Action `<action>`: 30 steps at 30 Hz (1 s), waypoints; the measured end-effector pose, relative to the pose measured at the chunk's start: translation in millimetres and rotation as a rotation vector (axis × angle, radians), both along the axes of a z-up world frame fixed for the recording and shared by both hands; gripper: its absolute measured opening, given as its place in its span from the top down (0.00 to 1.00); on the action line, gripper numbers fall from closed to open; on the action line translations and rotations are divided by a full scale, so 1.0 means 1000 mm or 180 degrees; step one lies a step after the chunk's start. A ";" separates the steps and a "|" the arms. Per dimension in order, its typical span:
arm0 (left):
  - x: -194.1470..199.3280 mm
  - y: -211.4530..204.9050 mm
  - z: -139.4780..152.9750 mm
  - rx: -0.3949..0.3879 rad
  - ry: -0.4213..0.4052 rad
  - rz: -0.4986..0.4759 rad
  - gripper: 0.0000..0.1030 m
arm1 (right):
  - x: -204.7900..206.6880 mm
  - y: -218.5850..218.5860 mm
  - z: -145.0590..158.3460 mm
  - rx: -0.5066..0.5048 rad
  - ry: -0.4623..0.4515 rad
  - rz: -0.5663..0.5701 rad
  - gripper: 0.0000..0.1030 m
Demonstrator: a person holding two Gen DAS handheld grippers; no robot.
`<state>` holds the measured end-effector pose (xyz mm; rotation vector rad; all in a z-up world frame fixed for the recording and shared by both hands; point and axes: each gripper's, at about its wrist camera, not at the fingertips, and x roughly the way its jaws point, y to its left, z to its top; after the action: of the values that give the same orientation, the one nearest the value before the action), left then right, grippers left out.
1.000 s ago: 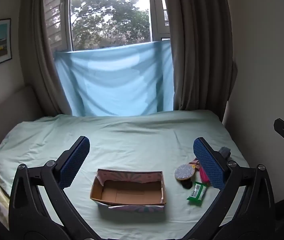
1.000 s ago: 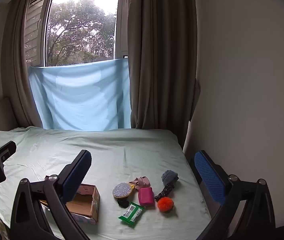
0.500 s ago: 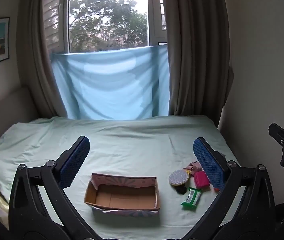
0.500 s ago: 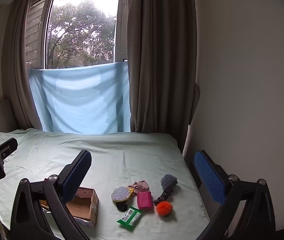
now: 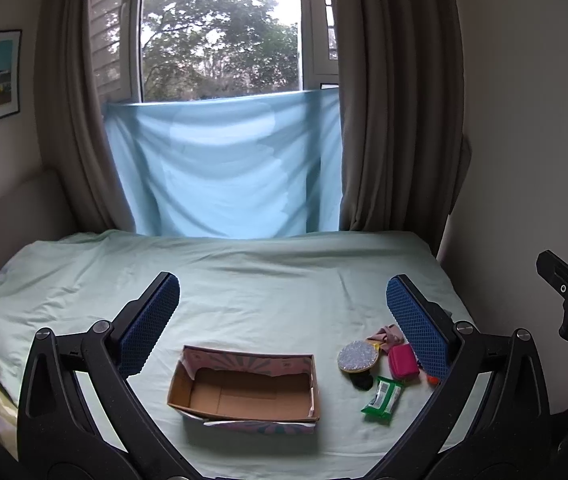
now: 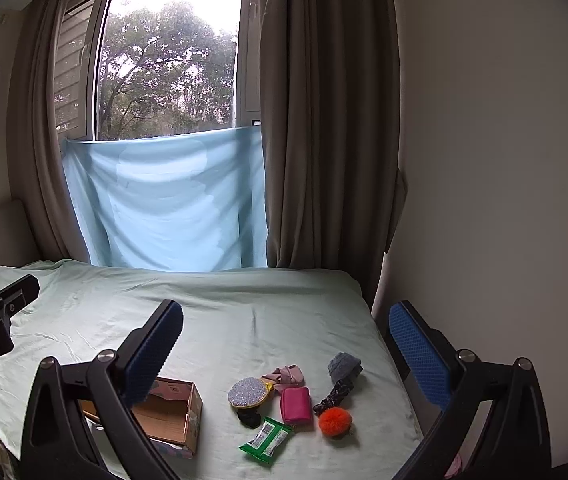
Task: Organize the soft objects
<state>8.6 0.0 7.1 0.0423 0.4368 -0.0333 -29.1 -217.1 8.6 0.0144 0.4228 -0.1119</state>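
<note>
Overall, both grippers hung above the bed (image 5: 268,280), nothing yet picked up. Leftmost, the left gripper (image 5: 283,312) was spread wide and empty, and the box (image 5: 244,390) lay below and between its fingers, open side up, interior bare cardboard. In the right wrist view the box (image 6: 172,412) was partly hidden behind that gripper's left finger.

Right of the box, apart from it, lay the cluster of small items: glitter disc (image 6: 248,392) with a black scrunchie (image 6: 249,418) just in front, green pack (image 6: 266,442) nearest the camera, pink cloth (image 6: 284,374) behind, pink pouch (image 6: 296,405) touching or nearly touching the cloth, then a dark scrunchie (image 6: 334,394), grey cloth (image 6: 344,364) and orange pompom (image 6: 335,421) farthest right. The right gripper (image 6: 286,346) was also spread wide, empty, above the cluster.

Judgement: step in hand is the first pick, most likely by the right gripper.
- Start at a cluster edge (pompom or green pack) to avoid dragging neighbours.
- Come down with fingers straddling one item; close gently, as soft items compress and slip.
- Keep clear of the bedsheet; a pinch may gather fabric.
- The left gripper could steady the box, which looks light enough to shift on the soft bed.
</note>
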 end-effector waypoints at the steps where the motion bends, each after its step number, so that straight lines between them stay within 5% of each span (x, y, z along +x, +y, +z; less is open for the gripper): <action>1: 0.002 0.000 0.000 -0.0003 0.0000 0.0004 0.00 | 0.001 0.001 0.000 -0.0003 0.0003 0.0003 0.00; 30: 0.005 0.002 0.000 -0.0056 0.0035 -0.0029 0.00 | 0.000 0.003 0.001 0.0018 0.0005 -0.0008 0.00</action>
<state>14.0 1.7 7.3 0.0270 0.4474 -0.0463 -29.2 -213.6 9.5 0.0206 0.4247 -0.1131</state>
